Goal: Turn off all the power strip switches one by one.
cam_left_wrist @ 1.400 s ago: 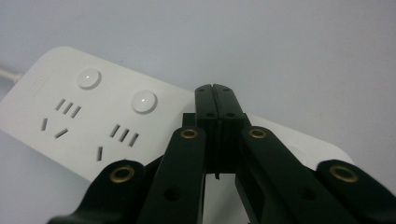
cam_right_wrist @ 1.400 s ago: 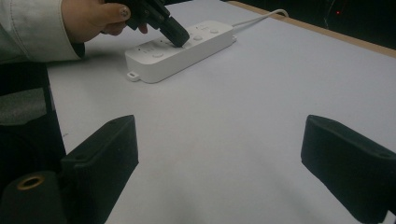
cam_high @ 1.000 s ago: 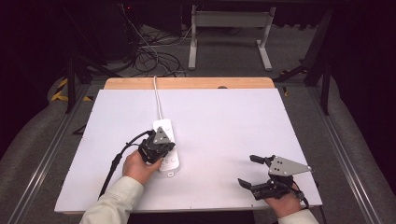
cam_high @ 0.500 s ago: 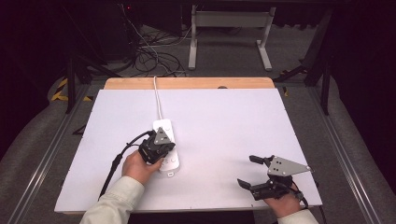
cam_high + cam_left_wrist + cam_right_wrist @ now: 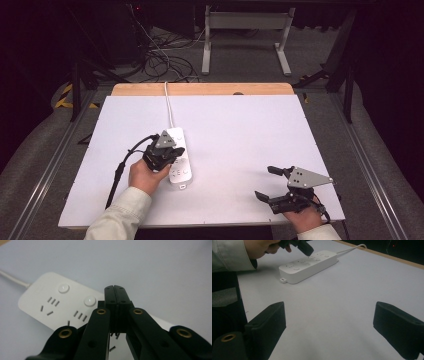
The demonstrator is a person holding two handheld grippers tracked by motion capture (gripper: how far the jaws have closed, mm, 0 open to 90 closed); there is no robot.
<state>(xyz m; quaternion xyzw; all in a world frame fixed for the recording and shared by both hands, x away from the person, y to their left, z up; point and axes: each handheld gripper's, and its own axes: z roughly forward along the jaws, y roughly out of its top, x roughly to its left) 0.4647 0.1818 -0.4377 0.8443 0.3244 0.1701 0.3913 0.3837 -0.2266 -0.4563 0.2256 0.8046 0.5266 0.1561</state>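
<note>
Black and closed tight with nothing between the jaws, the left gripper (image 5: 167,152) is held tip-down over the white power strip (image 5: 178,160), which lies left of centre on the table (image 5: 240,130), its cord (image 5: 168,107) running to the far edge. A switch button (image 5: 90,300) seems about to be pressed; whether any is pressed cannot be told. The right gripper (image 5: 272,182) is held wide open, well apart, near the front right. A white sheet covers the wooden table; cables lie on the dark floor beyond.
</note>
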